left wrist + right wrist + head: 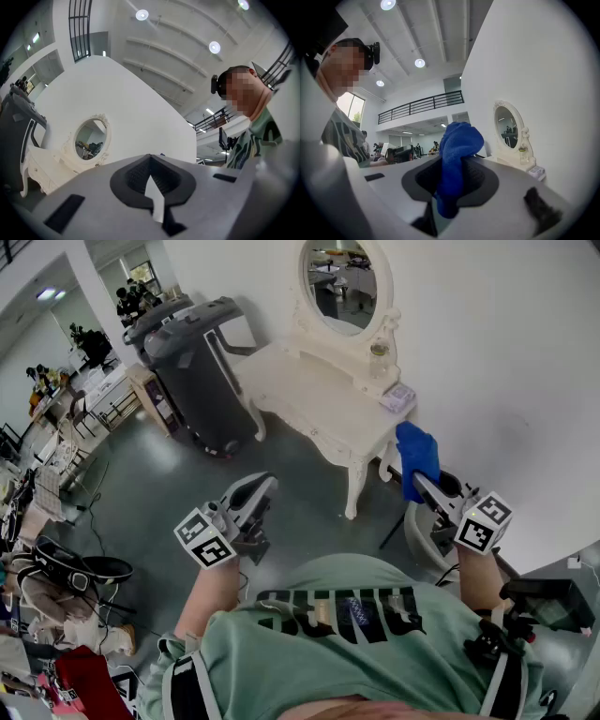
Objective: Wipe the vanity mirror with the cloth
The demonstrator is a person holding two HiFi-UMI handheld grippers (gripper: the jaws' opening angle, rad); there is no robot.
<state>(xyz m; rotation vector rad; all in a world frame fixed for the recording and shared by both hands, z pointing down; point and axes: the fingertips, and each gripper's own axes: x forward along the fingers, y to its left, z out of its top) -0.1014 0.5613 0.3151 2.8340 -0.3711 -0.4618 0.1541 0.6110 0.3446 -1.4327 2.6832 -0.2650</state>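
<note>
The oval vanity mirror [339, 282] in its white carved frame stands on a white dressing table [309, 390] against the wall, some way ahead of me. It also shows small in the left gripper view [91, 139] and the right gripper view [507, 127]. My right gripper [424, 486] is shut on a blue cloth [416, 457], which bunches up above the jaws [457, 154]. It is held in the air short of the table's right end. My left gripper [261, 486] hangs over the floor in front of the table, shut, with nothing between its pads [151, 187].
A dark grey treadmill [192, 371] stands left of the table. A small glass bottle [379, 357] and a pale box [398, 397] sit on the table's right side. Chairs, bags and clutter fill the floor at far left. A white wall runs along the right.
</note>
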